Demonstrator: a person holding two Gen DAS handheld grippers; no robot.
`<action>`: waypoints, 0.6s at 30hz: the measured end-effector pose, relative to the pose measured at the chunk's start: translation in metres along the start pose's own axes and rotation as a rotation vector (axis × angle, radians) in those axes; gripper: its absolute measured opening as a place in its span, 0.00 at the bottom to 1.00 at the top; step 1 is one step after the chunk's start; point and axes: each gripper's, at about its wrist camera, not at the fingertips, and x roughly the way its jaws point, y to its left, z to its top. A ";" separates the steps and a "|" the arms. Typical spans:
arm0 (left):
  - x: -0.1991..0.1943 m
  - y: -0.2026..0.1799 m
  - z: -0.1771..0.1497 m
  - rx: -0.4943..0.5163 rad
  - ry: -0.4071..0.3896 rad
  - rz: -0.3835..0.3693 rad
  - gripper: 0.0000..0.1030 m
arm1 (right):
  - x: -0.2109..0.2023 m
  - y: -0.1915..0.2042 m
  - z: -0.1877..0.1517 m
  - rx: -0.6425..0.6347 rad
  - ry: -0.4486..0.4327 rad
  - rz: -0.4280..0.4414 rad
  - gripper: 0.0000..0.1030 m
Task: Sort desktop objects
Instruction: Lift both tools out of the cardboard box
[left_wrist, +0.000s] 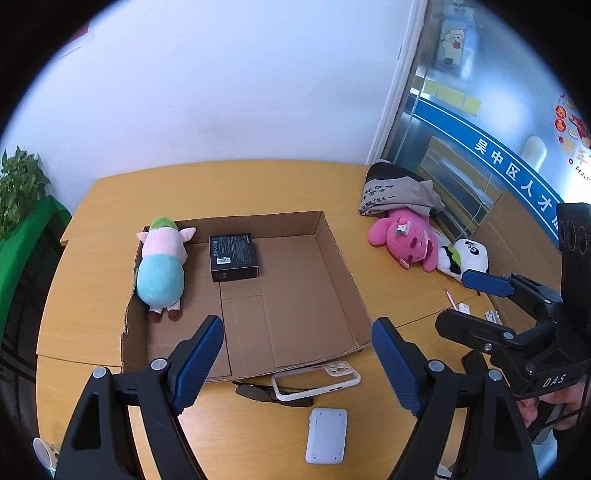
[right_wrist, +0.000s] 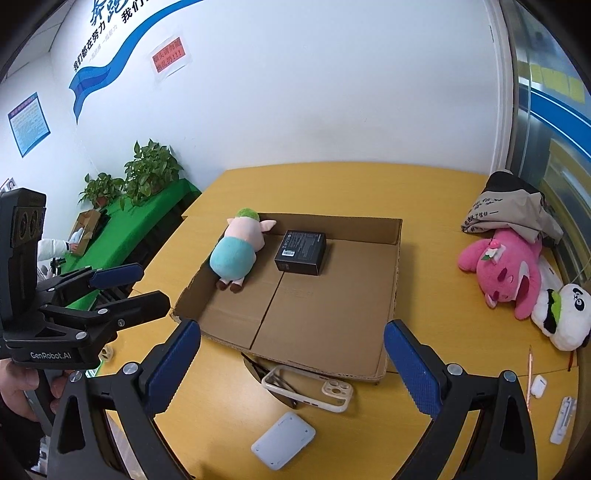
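Table (left_wrist: 110, 295): box (left_wrist: 332, 254) holds pig (left_wrist: 162, 266), carton (left_wrist: 233, 257).

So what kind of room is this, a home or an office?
Most likely an office or meeting room: a large wooden table, wall notices with a blue slogan banner, and a glass partition bearing printed lettering. The potted plants fit too.

**Two wrist views, angled down over one desk**

The left wrist camera looks forward and down between its own fingers at the cardboard tray (left_wrist: 334, 254), from above the near desk edge. The right wrist camera does likewise, set further right. Both share the tray, the black box (left_wrist: 233, 256), the phone case (right_wrist: 308, 387) and the plush toys; each catches the other gripper at its frame edge.
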 end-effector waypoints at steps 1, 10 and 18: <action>0.000 -0.002 -0.001 -0.002 0.001 -0.002 0.80 | -0.001 -0.001 -0.001 0.000 0.002 0.003 0.98; 0.004 -0.007 -0.001 -0.029 0.008 0.001 0.80 | -0.004 -0.013 -0.008 0.002 0.014 0.013 0.98; 0.024 0.001 -0.007 -0.078 0.073 -0.021 0.80 | 0.004 -0.041 -0.018 0.036 0.048 -0.001 0.98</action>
